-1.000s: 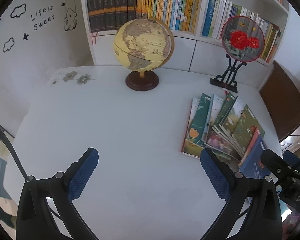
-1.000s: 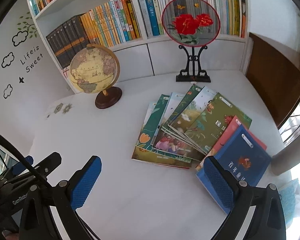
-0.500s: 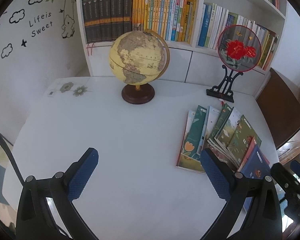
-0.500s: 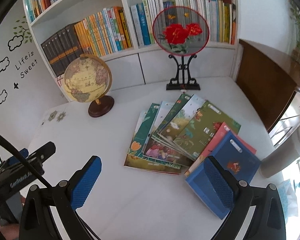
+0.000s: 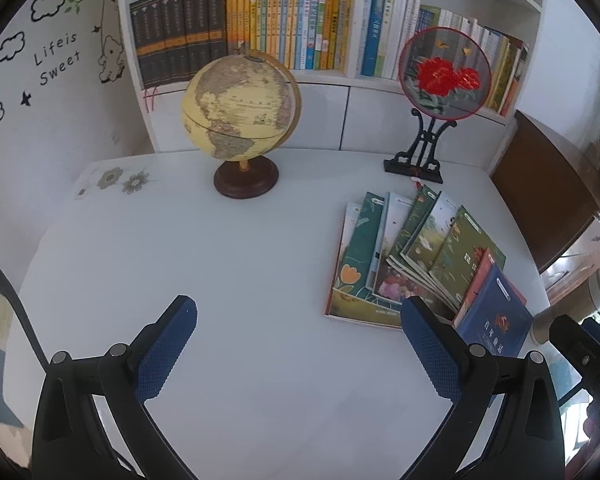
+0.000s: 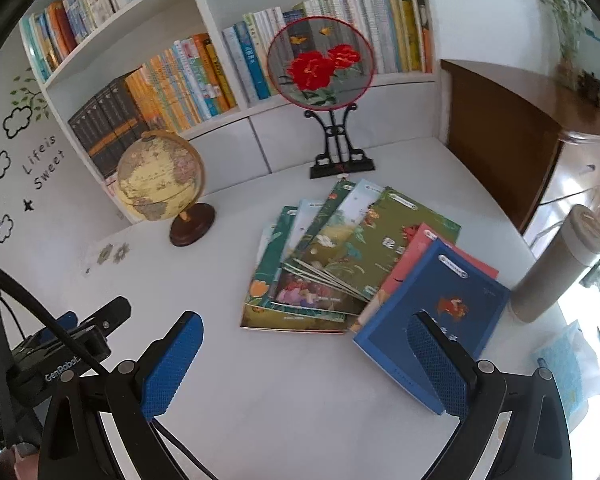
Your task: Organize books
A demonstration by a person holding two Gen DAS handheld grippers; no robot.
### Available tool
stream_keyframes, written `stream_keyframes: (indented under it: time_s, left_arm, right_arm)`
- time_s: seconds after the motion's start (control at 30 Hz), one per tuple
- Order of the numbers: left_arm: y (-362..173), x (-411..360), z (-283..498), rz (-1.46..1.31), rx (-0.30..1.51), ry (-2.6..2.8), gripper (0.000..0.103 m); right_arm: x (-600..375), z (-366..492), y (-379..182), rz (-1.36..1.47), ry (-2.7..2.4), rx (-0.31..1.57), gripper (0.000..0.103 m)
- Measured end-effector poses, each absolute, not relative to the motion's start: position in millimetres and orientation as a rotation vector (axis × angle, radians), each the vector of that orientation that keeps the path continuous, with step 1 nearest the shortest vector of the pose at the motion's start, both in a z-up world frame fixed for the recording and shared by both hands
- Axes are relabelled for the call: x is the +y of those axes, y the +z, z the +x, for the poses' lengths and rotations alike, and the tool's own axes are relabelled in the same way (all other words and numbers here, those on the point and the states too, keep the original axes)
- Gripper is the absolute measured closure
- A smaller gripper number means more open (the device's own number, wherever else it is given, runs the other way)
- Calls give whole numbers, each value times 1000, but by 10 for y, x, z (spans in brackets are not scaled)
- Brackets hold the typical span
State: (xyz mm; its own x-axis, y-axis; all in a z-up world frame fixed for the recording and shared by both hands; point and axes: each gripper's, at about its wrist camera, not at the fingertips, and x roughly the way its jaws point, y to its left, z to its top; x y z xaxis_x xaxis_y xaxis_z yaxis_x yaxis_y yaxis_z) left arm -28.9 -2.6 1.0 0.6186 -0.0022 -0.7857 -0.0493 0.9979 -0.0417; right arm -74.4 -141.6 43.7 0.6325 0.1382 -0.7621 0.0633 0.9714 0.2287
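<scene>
Several thin picture books (image 5: pixel 412 256) (image 6: pixel 340 256) lie fanned out flat on the white table (image 5: pixel 260 288), on its right half. A blue book (image 5: pixel 496 320) (image 6: pixel 432 316) tops the fan's near right end, over a pink one (image 6: pixel 424 240). My left gripper (image 5: pixel 298 320) hovers open above bare table, left of the fan, its right finger beside the fan's front corner. My right gripper (image 6: pixel 308 332) is open above the table; its right finger overlaps the blue book's front edge. Nothing sits between either pair of fingers.
A globe (image 5: pixel 240 108) (image 6: pixel 160 176) on a brown base stands at the back left. A round red-flower fan on a black stand (image 5: pixel 444 72) (image 6: pixel 320 60) stands behind the books. Full bookshelves (image 5: pixel 284 24) line the back wall. A grey cylinder (image 6: pixel 560 260) stands at the right edge.
Both grippers have drawn back and risen, so more of the table and shelves shows. The right gripper has swung right. The books have not moved.
</scene>
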Motion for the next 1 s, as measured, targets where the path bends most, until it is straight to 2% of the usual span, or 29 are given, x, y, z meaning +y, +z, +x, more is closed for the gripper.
stream_keyframes:
  time_s: [0.67,1.0]
  left_arm:
    - [91,-35,-332,-33,853,140,2]
    - [28,-148,-249,-53,863,123,1]
  right_arm:
    - [-1365,-689,481,179,160,870,1]
    - [-1536,-583,315,328,283,943,1]
